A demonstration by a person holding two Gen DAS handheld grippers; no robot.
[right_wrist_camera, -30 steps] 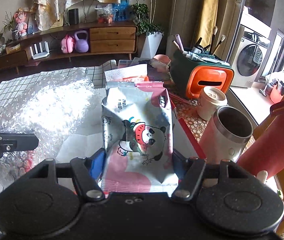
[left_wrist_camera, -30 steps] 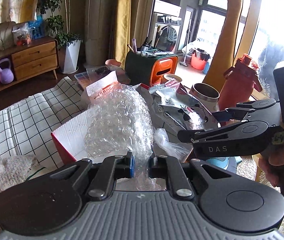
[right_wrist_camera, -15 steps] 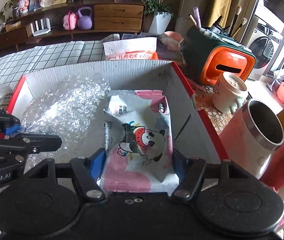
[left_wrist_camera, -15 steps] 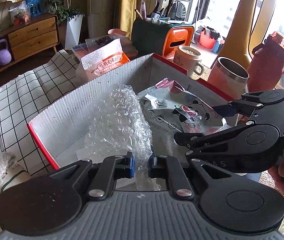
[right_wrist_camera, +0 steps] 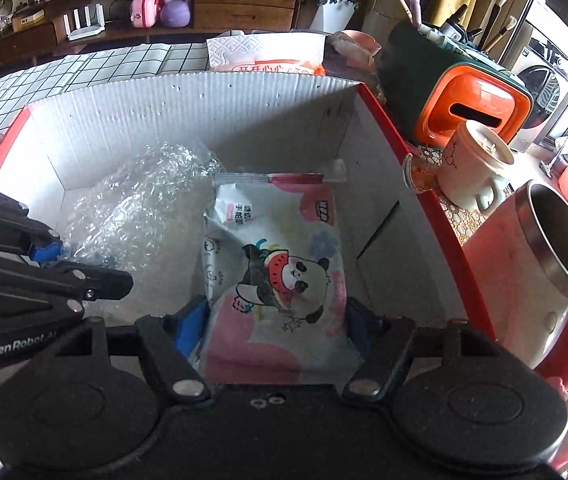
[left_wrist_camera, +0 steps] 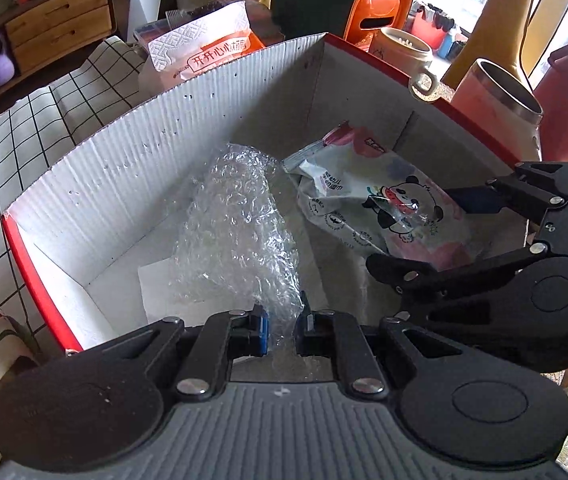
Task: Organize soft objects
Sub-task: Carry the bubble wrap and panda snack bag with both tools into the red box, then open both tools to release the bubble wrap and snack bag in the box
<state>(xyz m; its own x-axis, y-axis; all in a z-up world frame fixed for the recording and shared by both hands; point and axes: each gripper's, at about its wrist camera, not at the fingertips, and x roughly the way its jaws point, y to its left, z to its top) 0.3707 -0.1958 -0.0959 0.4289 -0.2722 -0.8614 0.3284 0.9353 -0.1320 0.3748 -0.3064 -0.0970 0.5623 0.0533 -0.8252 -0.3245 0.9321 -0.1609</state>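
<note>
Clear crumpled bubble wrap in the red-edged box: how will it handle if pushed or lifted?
The clear crumpled bubble wrap is probably floppy: it bunches to a thin neck where the left gripper pinches it. It looks light for its bulk, mostly air pockets, so a push would likely squash or slide it across the white corrugated box with red edges rather than tip it.

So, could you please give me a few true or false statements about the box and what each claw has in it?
1. The left claw pinches bubble wrap. True.
2. The panda packet sits between the right claw fingers. True.
3. The box has blue edges. False: red.
4. The pink cup stands inside the box. False: outside, beside it.
5. The bubble wrap lies on the checked cloth. False: inside the box.
</note>
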